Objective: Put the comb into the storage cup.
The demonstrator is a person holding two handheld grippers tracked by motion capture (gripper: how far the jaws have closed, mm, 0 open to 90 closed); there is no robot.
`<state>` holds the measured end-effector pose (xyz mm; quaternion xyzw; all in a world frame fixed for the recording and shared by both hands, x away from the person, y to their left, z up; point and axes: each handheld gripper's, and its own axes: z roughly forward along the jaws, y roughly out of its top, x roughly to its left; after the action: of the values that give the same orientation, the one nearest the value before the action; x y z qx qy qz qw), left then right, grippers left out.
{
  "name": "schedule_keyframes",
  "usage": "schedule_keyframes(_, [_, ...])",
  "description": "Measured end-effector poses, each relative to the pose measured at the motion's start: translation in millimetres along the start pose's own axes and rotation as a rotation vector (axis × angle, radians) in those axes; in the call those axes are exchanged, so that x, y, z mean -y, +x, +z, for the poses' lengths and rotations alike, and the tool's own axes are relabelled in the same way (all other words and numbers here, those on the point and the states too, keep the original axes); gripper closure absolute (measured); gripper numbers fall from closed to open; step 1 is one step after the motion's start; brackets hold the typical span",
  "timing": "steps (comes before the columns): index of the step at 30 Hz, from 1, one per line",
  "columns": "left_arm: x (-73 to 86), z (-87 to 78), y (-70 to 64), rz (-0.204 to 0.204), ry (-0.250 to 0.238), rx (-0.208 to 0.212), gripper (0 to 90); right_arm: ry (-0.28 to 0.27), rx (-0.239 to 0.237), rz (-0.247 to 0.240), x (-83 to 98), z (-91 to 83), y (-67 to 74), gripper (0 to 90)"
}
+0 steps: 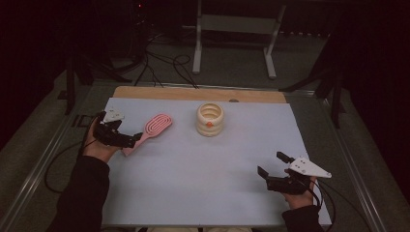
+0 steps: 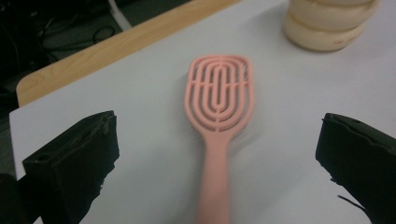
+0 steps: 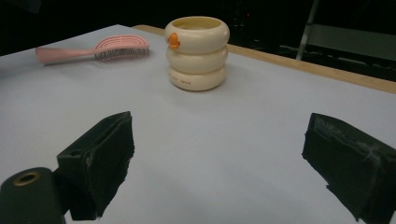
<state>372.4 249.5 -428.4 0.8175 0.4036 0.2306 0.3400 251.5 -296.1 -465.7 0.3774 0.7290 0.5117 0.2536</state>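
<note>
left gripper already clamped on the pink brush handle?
No: in the left gripper view the left gripper stands wide open, its jaws apart on either side of the pink brush handle.

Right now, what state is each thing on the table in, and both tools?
pink hairbrush: lying flat, bristles down, handle toward the left tool, not gripped.
cream ringed cup: upright, open top, standing apart from the brush.
left tool: open, jaws either side of the brush handle.
right tool: open, holding nothing.
</note>
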Motion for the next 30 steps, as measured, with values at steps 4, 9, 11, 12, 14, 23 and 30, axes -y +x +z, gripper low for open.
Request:
schedule_keyframes(4, [-4.1, 5.4, 6.0, -0.003, 0.035, -0.002, 0.3, 0.004, 0.0, -0.001, 0.2, 0.6, 0.5, 8.8])
schedule_keyframes(9, [-11.1, 18.1, 10.0, 0.008, 0.092, 0.0, 0.3, 0.004, -0.001, -0.002, 0.0, 0.7, 0.7, 8.8])
schedule_keyframes(11, [-15.6, 27.7, 9.7, 0.021, 0.125, -0.005, 0.3, 0.007, -0.001, 0.003, 0.5, 0.7, 0.0, 8.8])
schedule_keyframes(12, [-15.6, 27.7, 9.7, 0.021, 0.125, -0.005, 0.2, 0.007, -0.001, 0.003, 0.5, 0.7, 0.0, 8.8])
schedule_keyframes(14, [-15.6, 27.7, 9.7, 0.021, 0.125, -0.005, 0.2, 0.007, 0.0, 0.002, 0.5, 0.7, 0.0, 8.8])
schedule_keyframes(23, [-21.1, 65.3, 9.3, 0.034, 0.296, 0.003, 0.2, 0.005, 0.0, 0.006, 0.6, 0.0, -1.3, 8.8])
schedule_keyframes(30, [-17.5, 80.4, 7.4, 0.012, 0.389, 0.03, 0.4, 0.01, 0.002, 0.004, 1.2, 0.0, -2.3, 8.8])
